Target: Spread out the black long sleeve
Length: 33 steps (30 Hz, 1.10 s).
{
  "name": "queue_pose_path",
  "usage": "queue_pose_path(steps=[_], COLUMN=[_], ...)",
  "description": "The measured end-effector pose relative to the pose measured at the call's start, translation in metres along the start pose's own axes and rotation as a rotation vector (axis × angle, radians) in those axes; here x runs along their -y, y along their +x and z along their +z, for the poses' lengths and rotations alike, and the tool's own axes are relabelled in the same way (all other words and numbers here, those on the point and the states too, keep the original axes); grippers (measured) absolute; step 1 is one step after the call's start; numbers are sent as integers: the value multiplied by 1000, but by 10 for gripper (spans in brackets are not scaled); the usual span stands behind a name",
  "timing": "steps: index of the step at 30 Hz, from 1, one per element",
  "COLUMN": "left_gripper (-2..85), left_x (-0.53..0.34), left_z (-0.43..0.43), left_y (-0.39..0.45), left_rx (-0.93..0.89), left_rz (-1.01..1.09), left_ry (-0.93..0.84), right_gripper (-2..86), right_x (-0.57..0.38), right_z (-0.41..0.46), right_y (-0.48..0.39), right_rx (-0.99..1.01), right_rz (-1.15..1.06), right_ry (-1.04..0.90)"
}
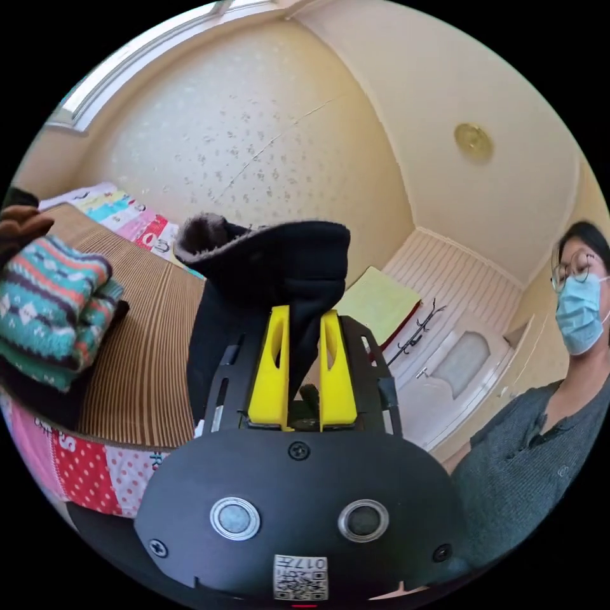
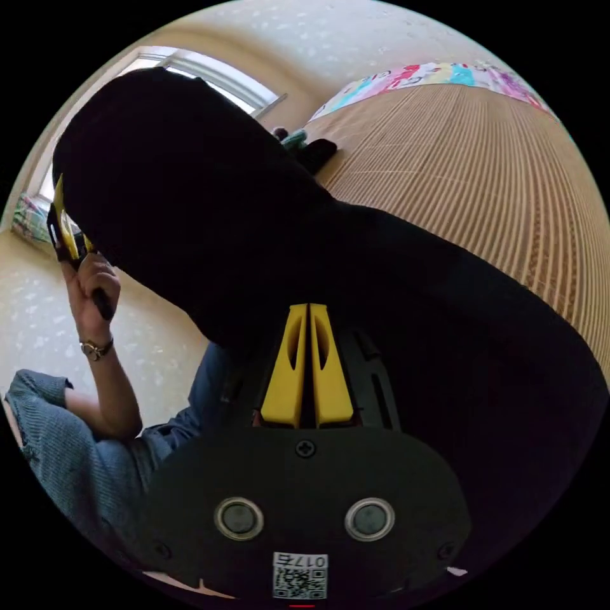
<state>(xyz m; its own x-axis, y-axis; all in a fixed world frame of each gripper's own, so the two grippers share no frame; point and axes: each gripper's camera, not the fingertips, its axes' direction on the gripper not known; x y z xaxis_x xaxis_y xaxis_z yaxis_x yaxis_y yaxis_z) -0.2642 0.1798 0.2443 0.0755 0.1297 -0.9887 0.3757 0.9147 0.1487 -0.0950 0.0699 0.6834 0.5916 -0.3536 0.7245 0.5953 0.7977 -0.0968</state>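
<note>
In the left gripper view we log the left gripper (image 1: 304, 318) at centre, yellow jaws clamped on the black long sleeve (image 1: 267, 286); a folded patterned sweater (image 1: 54, 308) lies left on the striped mat (image 1: 149, 356). In the right gripper view, the right gripper (image 2: 308, 311) pinches the same garment, which drapes across the upper frame.

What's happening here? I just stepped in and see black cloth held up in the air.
A person is lifting a black long sleeve off a striped mat with two hand-held grippers. The left gripper has its yellow jaws clamped on a fold of the cloth. The right gripper has its jaws closed, seemingly on another part, with the garment draped in front of it. It hangs bunched, not yet spread out. A folded patterned sweater lies on the mat to one side.
</note>
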Motion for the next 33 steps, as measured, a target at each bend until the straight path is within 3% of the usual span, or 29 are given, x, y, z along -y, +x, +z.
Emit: queue_pose_path(steps=[4, 7, 9, 10, 13, 18, 21, 23, 27, 29, 33], left_gripper=[106, 108, 78, 63, 134, 205, 216, 172, 113, 97, 91], left_x=[-31, -67, -83, -89, -95, -113, -144, -169, -193, -172, -102], left_z=[85, 135, 136, 127, 84, 30, 33, 33, 33, 30, 20], left_y=[39, 44, 38, 26, -25, -117, -168, -190, -213, -198, -142], left_rx=[-22, -204, -232, -167, 75, 327, 191, -42, -400, -525, -567], left_rz=[101, 145, 170, 136, -56, -378, -623, -782, -949, -844, -518], left_ry=[-234, -477, -523, -508, -395, -329, -427, -390, -271, -263, -288], right_gripper=[6, 5, 5, 5, 5, 4, 4, 3, 3, 3, 3], right_x=[-42, -111, -154, -181, -233, -236, -196, -155, -81, -44, -25], right_z=[-49, -91, -115, -130, -169, -217, -233, -234, -201, -158, -130], right_y=[15, 44, 58, 64, 67, 48, 24, 13, 35, 56, 33], right_rx=[155, 137, 104, 71, -3, -60, -126, -200, -403, -428, -397], right_rz=[66, 228, 311, 374, 480, 447, 322, 264, 358, 438, 371], right_ry=[156, 251, 266, 266, 312, 474, 596, 641, 428, 220, 239])
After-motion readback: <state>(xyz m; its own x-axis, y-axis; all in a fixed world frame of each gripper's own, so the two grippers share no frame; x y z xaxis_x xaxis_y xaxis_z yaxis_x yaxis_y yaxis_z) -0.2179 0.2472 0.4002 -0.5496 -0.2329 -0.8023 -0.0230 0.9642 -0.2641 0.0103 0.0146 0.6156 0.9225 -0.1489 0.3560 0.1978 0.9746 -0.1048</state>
